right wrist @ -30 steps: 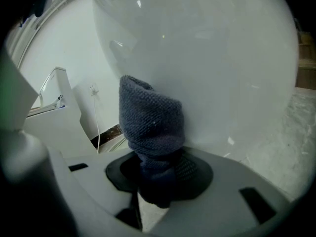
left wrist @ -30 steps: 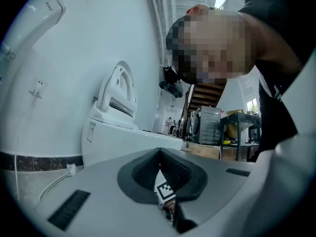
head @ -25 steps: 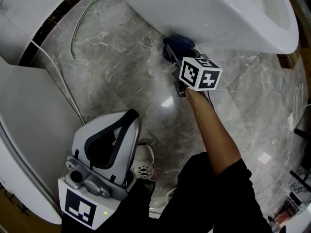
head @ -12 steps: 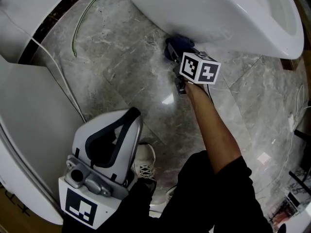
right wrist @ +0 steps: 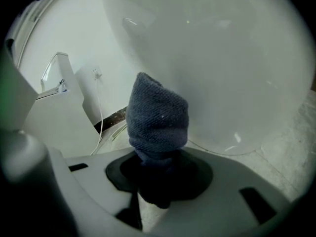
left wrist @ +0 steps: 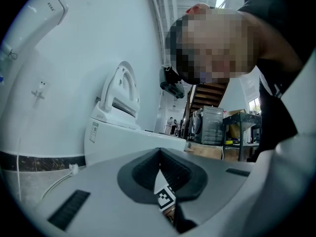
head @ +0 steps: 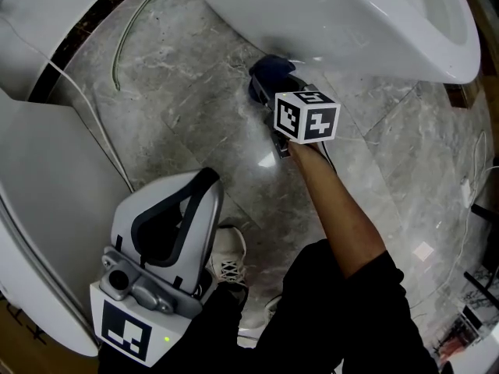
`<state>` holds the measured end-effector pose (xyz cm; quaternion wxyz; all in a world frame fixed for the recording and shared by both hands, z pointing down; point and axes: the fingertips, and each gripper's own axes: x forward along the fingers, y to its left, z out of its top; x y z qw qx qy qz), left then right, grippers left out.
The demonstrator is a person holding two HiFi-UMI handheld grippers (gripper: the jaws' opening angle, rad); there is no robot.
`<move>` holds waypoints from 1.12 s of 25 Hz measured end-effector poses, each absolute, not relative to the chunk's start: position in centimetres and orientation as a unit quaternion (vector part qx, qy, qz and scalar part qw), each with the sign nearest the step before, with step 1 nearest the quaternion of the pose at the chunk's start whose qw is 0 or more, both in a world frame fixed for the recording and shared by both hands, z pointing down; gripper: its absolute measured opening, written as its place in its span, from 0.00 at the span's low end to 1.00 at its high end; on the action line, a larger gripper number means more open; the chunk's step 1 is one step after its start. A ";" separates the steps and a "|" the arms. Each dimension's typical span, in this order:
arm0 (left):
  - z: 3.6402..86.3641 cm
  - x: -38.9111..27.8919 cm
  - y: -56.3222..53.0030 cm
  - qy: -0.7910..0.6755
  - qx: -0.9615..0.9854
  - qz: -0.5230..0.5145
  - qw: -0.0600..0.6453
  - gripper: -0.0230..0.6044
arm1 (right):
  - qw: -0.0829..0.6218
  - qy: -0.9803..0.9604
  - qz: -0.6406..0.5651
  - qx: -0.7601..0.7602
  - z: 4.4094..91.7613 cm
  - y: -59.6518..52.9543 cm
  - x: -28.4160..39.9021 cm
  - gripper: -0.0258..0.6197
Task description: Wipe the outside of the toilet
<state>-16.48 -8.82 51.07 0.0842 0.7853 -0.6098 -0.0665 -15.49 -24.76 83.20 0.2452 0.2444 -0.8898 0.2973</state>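
Observation:
The white toilet bowl [head: 351, 22] fills the top of the head view, and its curved underside [right wrist: 222, 73] looms in the right gripper view. My right gripper [head: 273, 96] is shut on a bunched dark blue cloth [head: 269, 76], which presses against the bowl's lower outside near the floor. That blue cloth [right wrist: 157, 120] sticks up from the jaws against the white porcelain. My left gripper [head: 175, 220] hangs low at the lower left, away from the toilet, jaws shut with nothing between them; its view [left wrist: 160, 169] looks across the room.
Grey marble floor tiles [head: 203, 107] lie under the bowl. A white cable [head: 86, 104] and a hose [head: 125, 41] run along the floor at the left by a white fixture [head: 39, 178]. A shoe [head: 228, 259] stands below. Another toilet [left wrist: 121, 112] stands by the wall.
My right gripper has slid left and slightly up along the bowl's underside, carrying the blue cloth with it. The left gripper has barely shifted.

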 end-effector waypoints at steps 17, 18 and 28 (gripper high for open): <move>46.3 -11.8 -6.6 -0.611 0.789 -0.055 0.036 0.05 | 0.167 -0.962 0.142 0.162 67.9 -19.2 -12.9 0.23; 46.2 -11.6 -6.3 -0.612 0.788 -0.055 0.034 0.05 | 0.160 -0.965 0.133 0.158 66.9 -18.8 -12.6 0.23; 46.0 -11.2 -4.8 -0.638 0.769 -0.038 0.033 0.05 | 0.077 -0.982 0.060 0.159 56.5 -16.5 -7.0 0.23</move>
